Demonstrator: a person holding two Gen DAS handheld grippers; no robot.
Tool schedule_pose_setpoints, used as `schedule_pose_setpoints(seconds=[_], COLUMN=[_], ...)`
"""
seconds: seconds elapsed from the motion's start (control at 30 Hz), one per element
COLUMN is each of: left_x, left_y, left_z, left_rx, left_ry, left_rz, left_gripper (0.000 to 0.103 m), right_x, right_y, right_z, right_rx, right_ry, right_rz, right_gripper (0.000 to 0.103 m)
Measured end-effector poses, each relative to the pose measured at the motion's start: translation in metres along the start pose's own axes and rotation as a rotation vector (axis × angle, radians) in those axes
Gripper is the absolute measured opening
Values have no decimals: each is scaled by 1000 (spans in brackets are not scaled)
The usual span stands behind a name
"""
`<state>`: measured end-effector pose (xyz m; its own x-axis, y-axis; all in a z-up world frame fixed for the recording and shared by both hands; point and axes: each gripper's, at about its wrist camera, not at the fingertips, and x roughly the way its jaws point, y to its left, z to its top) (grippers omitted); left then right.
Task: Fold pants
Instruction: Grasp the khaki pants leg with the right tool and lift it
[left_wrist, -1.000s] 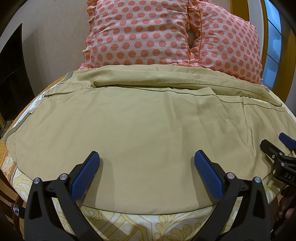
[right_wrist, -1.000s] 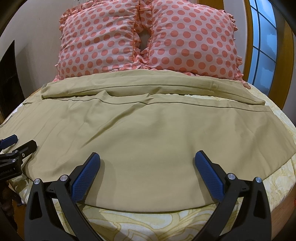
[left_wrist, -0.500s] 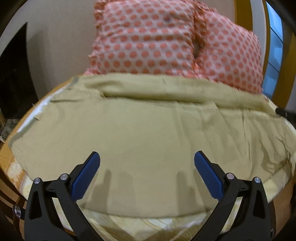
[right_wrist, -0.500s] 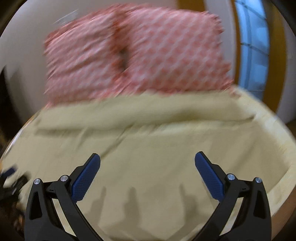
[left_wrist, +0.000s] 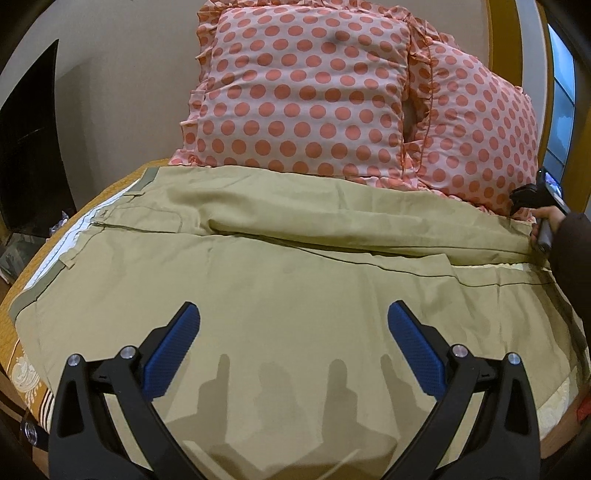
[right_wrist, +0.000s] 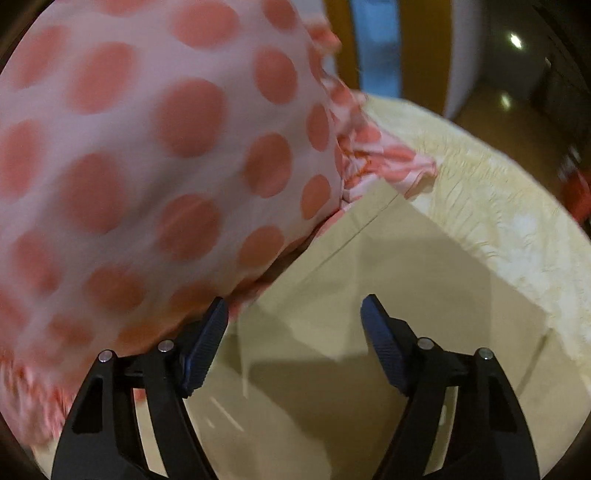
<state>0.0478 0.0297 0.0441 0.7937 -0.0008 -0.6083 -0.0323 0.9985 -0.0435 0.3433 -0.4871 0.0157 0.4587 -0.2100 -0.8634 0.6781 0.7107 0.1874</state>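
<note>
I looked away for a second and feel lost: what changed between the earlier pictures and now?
The right claw swung from the near edge to the far right end of the khaki cotton pants, beside the pink polka-dot pillows. Both claws remain open; the left claw and pants stayed put.

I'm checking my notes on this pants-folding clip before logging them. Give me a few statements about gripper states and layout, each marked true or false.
1. The left gripper is open, above the khaki pants. True.
2. The right gripper grips a pillow. False: it is open, holding nothing.
3. Two polka-dot pillows lie beyond the pants. True.
4. The pants are blue denim. False: khaki.
5. The right gripper is at the pants' hem near a pillow. True.
</note>
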Motion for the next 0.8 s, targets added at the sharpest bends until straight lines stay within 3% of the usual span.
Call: schedule_pose_setpoints(seconds=[0.1,0.13,0.2,0.23,0.3,0.47,0.57,0.6,0.67,0.73,0.8], left_x=[8,12,16,16,16,7,-4,-7,-14,-19,-20], left_y=[1,2,4,5,8,14,20,21,25,30,34], left_z=[-2,-3,-3,-3,-3,-6,-6,-5,-3,4,14], left_rx=[4,3,-5,-13,-25,-63,-84,-90,-102,-120,-143], left_ry=[22,37,60,59,55,44,16,7,-11,-30,-46], left_rz=[5,5,-9,-19,-22,-44,-52,-50,-46,-67,-98], left_gripper=[101,101,101,101,101,101,101,101,101,101,101], right_x=[11,11,7,5,2,-47,-96,-99,-112,-117,-107], right_y=[14,15,9,2,-18,-85,-142,-159,-201,-221,-225], right_z=[1,0,-5,-6,-5,-21,-61,-61,-93,-127,-136], right_rx=[-105,-122,-142,-147,-102,53,116,141,206,237,243], right_ry=[-50,-64,-103,-114,-111,-169,-205,-204,-177,-132,-80], right_rz=[-140,-119,-96,-79,3,402,596,636,685,666,640], right_gripper=[75,71,46,28,8,5,5,5,5,5,6])
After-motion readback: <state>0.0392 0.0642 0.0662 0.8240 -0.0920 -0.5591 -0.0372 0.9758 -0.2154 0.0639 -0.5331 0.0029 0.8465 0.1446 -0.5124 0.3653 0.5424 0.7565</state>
